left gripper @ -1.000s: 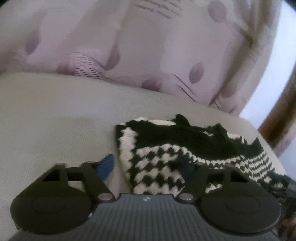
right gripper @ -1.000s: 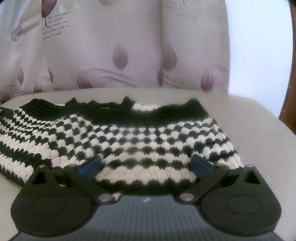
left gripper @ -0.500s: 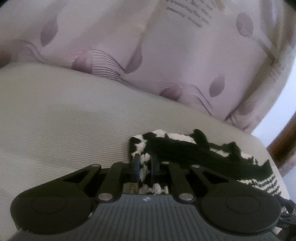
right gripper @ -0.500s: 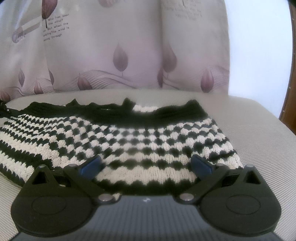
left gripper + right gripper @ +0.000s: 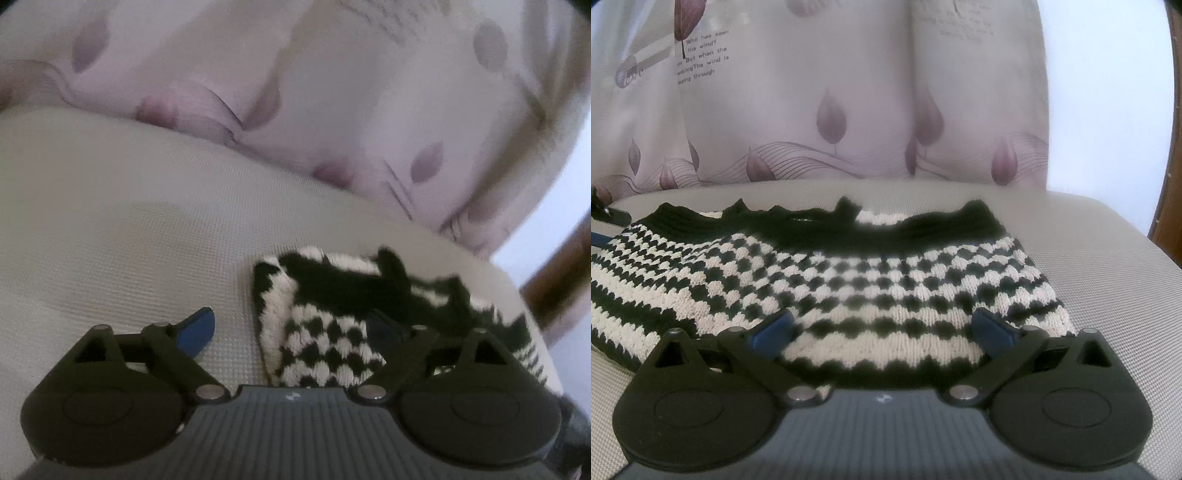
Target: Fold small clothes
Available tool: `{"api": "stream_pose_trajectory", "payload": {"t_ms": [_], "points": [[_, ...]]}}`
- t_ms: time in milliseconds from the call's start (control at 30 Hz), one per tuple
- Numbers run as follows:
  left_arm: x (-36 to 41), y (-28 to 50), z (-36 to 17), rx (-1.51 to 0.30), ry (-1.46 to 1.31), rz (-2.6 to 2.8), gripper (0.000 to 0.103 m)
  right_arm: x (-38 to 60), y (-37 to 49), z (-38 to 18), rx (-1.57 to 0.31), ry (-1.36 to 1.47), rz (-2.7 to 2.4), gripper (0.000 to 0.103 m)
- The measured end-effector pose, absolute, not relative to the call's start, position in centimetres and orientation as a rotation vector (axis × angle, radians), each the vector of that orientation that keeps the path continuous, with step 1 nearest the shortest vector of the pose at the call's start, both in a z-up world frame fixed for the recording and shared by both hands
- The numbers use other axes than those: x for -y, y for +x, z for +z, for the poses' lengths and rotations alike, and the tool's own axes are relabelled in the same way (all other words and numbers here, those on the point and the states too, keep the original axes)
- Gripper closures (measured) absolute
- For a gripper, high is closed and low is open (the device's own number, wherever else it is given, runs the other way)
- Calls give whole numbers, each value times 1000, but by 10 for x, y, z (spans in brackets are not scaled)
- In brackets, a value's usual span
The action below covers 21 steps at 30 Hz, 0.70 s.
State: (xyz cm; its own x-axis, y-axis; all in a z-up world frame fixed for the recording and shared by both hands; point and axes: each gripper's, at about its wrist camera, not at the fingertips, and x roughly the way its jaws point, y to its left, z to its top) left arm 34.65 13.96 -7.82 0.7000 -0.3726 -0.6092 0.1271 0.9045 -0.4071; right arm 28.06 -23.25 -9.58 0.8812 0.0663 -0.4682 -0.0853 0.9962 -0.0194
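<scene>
Broadly, a leaf-print curtain [image 5: 849, 92] hangs behind a beige cushion [image 5: 110, 229] where the black-and-white knitted garment [image 5: 849, 273] lies flat, its corner at 1 o'clock between the released left gripper [image 5: 295, 328], while the right gripper [image 5: 882, 328] hangs spread over its near hem.

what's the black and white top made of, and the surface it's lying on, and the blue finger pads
Top: looks like chunky knit yarn, matte, with visible stitch loops and a ribbed black edge; fibre type can't be told.
Surface: seems a woven beige fabric, matte, with a fine grid texture.
Blue pads: probably rubber or soft plastic, smooth with a slight sheen; hard to be sure.
</scene>
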Motion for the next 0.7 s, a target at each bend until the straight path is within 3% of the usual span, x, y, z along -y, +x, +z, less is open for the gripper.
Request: {"api": "stream_pose_trajectory", "payload": {"t_ms": [67,100,167,233,433,700], "points": [[-134,354,-85,-792,-348,-347,16,233,280,-96,-484,-37,79,0],[-131,354,-86,-784,-330,-368,22,232,280,-96,-483,-36,80,0],[-130,357,-89,-784,-348,-404,43,232,281,-95,-483,-36,79,0],[-134,360,-95,-803,-410,-437,76,232,280,-95,-482,-34,79,0],[-136,352,-98,-783,-492,-412,81,232,280,-94,-477,-30,80,0],[-84,335,-47,-759,-526,-330,83,237,277,-94,-461,7,89,0]]}}
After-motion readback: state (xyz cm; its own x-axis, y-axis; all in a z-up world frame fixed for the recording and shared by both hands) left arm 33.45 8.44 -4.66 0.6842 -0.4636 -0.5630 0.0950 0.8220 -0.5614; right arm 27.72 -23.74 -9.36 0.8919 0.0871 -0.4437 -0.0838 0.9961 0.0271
